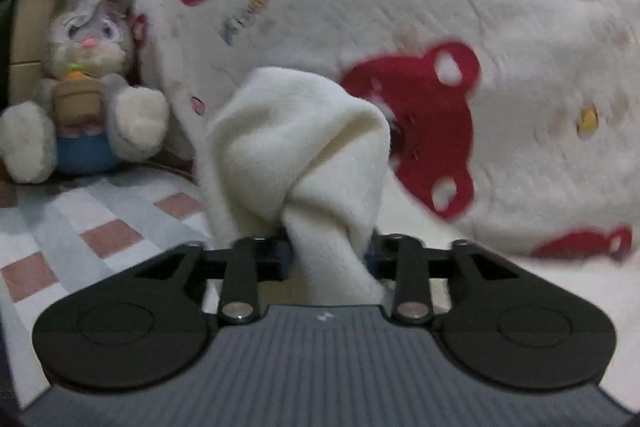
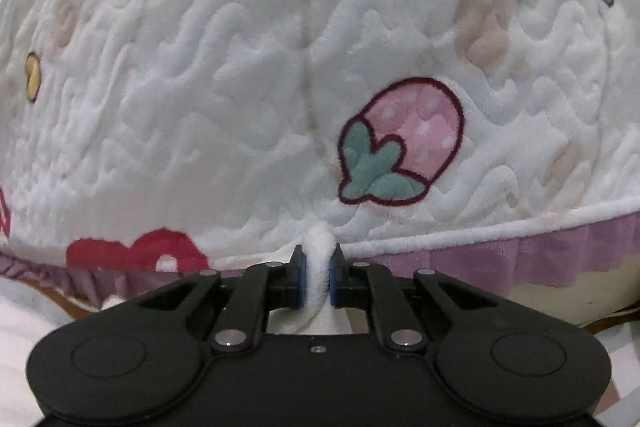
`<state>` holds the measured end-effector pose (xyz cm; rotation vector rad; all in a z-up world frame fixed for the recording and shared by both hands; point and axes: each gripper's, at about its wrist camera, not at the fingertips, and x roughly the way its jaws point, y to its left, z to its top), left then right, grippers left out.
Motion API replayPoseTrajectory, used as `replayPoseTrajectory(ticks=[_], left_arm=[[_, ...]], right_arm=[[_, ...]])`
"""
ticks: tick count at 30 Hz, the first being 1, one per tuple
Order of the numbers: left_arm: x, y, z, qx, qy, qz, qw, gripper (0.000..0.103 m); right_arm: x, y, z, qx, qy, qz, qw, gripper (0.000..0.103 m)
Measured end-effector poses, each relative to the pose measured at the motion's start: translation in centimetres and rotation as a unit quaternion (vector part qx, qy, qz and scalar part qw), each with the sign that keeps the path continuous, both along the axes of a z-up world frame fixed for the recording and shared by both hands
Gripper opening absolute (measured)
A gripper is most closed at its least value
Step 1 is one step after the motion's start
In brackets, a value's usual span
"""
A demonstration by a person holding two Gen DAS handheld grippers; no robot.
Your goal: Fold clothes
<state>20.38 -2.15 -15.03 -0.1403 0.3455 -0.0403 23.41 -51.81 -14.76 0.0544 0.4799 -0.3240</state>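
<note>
Writing: pastel letters on garment (image 2: 240,67), too blurred for me to read.
Count: I see one toy rabbit (image 1: 86,75), one strawberry patch (image 2: 400,143).
Left gripper (image 1: 328,255): pinching a bunched plain fold of the garment.
Right gripper (image 2: 318,279): pressed onto its white hem.

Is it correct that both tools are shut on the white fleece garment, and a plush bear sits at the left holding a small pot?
Not quite: the toy is a plush rabbit with long ears, not a bear, as the left wrist view shows. The rest holds: the left tool and the right tool are each shut on the white fleece garment, and the rabbit holds a small pot.
</note>
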Motion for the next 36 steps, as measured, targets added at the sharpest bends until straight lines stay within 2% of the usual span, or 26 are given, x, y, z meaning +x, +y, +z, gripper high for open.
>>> replayPoseTrajectory(ticks=[2,3,4,6,7,9,12,15,17,19,23,26,28,31,32,34,36], left_arm=[[1.3,0.4,-1.9,-0.025,0.061,-0.01,0.9978,0.04],[2.0,0.8,-3.0,-0.045,0.096,-0.007,0.9943,0.04],[2.5,1.3,-3.8,-0.065,0.124,-0.004,0.9902,0.04],[2.9,2.3,-4.7,-0.095,0.146,0.0,0.9847,0.042],[2.9,2.5,-4.7,-0.095,0.147,0.004,0.9845,0.043],[2.8,2.8,-4.5,-0.093,0.147,0.012,0.9847,0.044],[2.7,2.3,-3.7,-0.067,0.136,0.022,0.9882,0.045],[1.9,2.4,-2.2,-0.065,0.114,0.026,0.991,0.045],[1.3,3.0,-0.9,-0.076,0.099,0.028,0.9918,0.045],[0.5,4.1,0.7,-0.095,0.091,0.022,0.991,0.045],[-1.5,6.2,2.7,-0.13,0.087,0.01,0.9876,0.047],[-2.2,7.3,2.7,-0.14,0.09,0.015,0.986,0.047],[-2.7,8.1,2.8,-0.146,0.092,0.019,0.9848,0.047],[-3.4,9.1,2.8,-0.156,0.095,0.024,0.9829,0.047],[-3.7,9.5,2.8,-0.159,0.096,0.026,0.9822,0.047],[-4.2,10.2,2.9,-0.166,0.098,0.03,0.9809,0.047],[-4.0,10.9,2.3,-0.179,0.112,0.033,0.9769,0.047]], right_arm=[[1.1,-0.1,-1.5,-0.007,0.05,-0.003,0.999,0.017],[1.7,0.0,-2.3,-0.019,0.088,-0.011,0.996,0.028],[2.2,0.2,-3.1,-0.028,0.121,-0.017,0.992,0.031],[1.3,1.2,-3.2,-0.032,0.12,-0.025,0.992,0.035],[0.8,1.7,-3.2,-0.032,0.117,-0.027,0.992,0.045],[-1.4,3.0,-2.6,0.002,0.099,-0.014,0.995,0.056],[-5.6,5.5,-1.8,0.099,0.085,0.014,0.991,0.056],[-9.9,9.3,-1.4,0.204,0.082,0.072,0.973,0.056],[-11.6,12.9,-1.6,0.24,0.086,0.116,0.96,0.056],[-12.6,17.0,-1.6,0.243,0.098,0.165,0.951,0.056],[-11.7,25.0,-0.2,0.175,0.122,0.262,0.941,0.056],[-11.2,30.6,1.9,0.084,0.114,0.339,0.93,0.056],[-10.9,33.9,3.1,0.021,0.104,0.382,0.918,0.056],[-10.1,38.4,4.0,-0.055,0.106,0.445,0.888,0.055],[-9.6,39.5,4.1,-0.068,0.108,0.457,0.88,0.054],[-8.6,42.4,3.6,-0.111,0.076,0.467,0.874,0.053],[-7.1,45.0,1.7,-0.133,0.089,0.47,0.868,0.053]])
